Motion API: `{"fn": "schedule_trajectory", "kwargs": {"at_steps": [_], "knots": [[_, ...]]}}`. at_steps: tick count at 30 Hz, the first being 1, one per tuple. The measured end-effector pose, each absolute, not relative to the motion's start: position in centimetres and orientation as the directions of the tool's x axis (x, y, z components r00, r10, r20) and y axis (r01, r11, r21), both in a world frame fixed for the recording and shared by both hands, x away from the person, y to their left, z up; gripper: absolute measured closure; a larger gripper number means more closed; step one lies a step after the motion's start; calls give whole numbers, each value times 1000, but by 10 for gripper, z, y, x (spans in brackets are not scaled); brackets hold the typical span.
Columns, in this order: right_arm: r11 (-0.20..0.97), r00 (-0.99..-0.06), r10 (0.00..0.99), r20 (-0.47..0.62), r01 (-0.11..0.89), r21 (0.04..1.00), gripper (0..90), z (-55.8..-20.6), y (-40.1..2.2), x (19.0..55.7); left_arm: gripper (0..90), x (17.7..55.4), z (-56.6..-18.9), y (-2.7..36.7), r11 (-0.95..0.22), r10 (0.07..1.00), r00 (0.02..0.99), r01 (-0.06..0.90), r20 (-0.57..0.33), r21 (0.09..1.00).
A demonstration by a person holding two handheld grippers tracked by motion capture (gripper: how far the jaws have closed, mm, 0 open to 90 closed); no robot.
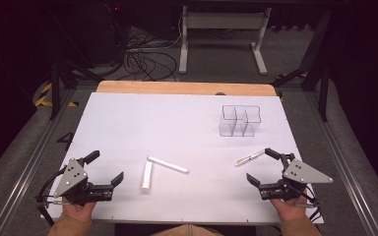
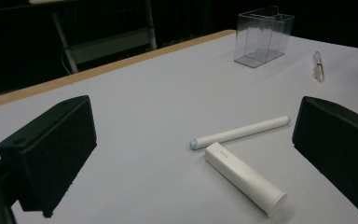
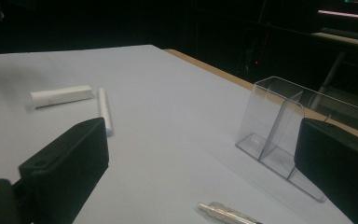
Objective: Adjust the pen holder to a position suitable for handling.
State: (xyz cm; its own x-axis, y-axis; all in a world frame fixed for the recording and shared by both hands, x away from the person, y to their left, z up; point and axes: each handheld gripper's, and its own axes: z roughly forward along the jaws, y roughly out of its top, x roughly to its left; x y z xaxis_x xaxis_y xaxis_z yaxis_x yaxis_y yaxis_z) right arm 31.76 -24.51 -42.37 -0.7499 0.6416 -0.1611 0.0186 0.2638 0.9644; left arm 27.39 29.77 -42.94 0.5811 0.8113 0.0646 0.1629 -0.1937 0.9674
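My left gripper [image 1: 107,166] rests open at the near left of the white table [image 1: 142,118], nothing between its jaws. Just to its right lie a short white tube [image 1: 147,177] and a thin white stick [image 1: 167,164]. In the left gripper view the left gripper [image 2: 196,109] faces the tube [image 2: 244,177] and the stick [image 2: 242,131]. My right gripper [image 1: 259,164] is open at the near right, close beside a small silvery pen [image 1: 249,157]. The right gripper view has the right gripper [image 3: 207,135] with the pen [image 3: 228,213] low between the jaws, untouched.
A clear plastic organiser [image 1: 240,120] with compartments stands upright at the back right, ahead of the right gripper [image 3: 279,135]. The table's wooden far edge [image 1: 187,87] shows beyond the white sheet. Cables and a white table frame [image 1: 221,29] lie on the floor behind.
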Motion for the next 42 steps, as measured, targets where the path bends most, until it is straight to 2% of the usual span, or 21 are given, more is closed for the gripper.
{"fn": "schedule_trajectory", "kwargs": {"at_steps": [26,42], "knots": [[285,-753,638,-160,39,958,44,-423,-242,321,5,270,-427,297,-209,810,579,141,90,968],[310,-756,636,-155,66,948,49,-409,-238,339,5,270,-428,297,-199,813,576,144,82,969]]}}
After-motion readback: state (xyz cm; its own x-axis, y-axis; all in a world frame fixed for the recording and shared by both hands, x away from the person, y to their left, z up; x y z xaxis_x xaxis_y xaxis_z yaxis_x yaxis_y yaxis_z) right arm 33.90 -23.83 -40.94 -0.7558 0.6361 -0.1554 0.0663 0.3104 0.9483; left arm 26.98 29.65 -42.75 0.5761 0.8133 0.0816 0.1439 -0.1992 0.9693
